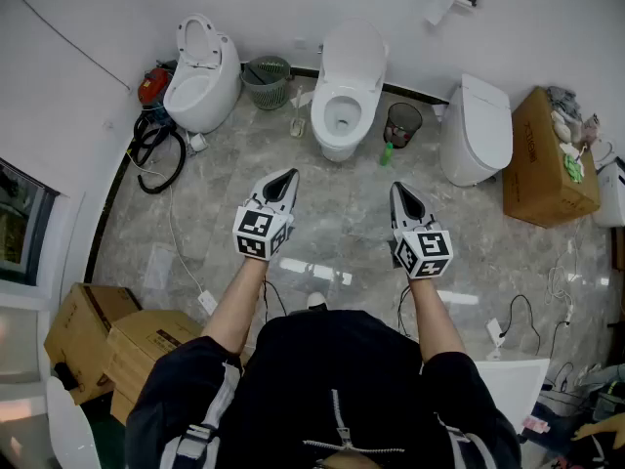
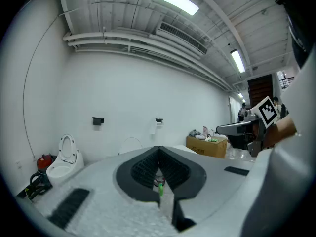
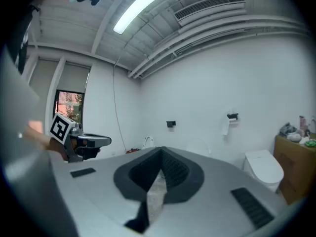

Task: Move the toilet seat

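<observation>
Both claws pinched shut and empty, toilet dead ahead

I'm facing the middle white ceramic toilet (image 1: 339, 147), sitting at 12 o'clock, well apart from both claws. Its white oval seat (image 1: 320, 107) looks to be lying down over the bowl, long axis running 12 to 6, hinge far end. My left claw (image 1: 287, 177) is reaching a touch closer than my right claw (image 1: 398, 191).

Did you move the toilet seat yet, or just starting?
Nothing looks done yet. In hand: nothing. The left gripper and right gripper are shut, empty and well short of the middle toilet, whose lid stands up. Left to do: step closer, grip the seat and move it.
</observation>
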Available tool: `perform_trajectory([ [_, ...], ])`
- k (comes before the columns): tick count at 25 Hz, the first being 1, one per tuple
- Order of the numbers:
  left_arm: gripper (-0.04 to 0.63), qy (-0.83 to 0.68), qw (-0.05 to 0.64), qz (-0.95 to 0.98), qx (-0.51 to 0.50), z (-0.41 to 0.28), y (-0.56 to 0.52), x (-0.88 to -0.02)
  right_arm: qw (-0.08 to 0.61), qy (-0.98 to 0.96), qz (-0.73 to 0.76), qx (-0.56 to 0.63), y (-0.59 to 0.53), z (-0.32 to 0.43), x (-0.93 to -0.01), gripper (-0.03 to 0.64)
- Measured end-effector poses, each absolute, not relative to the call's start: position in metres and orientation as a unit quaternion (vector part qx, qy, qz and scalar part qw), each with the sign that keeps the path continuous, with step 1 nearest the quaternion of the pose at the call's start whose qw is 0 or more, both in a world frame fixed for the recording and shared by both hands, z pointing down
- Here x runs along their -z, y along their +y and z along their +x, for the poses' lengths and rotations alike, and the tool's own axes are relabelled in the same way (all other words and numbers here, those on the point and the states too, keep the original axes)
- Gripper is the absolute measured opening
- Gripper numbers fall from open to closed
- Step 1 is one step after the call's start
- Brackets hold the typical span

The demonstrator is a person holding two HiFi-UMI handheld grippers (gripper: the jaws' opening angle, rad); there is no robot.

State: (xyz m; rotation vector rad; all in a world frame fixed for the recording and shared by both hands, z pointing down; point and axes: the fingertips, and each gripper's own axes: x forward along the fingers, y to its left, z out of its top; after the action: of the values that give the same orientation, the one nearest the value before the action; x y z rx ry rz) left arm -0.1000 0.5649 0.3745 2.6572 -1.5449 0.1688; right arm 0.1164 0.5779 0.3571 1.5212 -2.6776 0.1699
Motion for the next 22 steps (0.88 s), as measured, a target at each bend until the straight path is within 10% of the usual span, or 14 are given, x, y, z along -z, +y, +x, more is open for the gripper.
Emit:
perform_trajectory([
  [22,0.003,-0.488,0.050,0.869,-0.066,-0.096,0.499,-0.395,0.039,-0.875,0.475,-0.084,0.525,0.108,-0.382,0.003],
])
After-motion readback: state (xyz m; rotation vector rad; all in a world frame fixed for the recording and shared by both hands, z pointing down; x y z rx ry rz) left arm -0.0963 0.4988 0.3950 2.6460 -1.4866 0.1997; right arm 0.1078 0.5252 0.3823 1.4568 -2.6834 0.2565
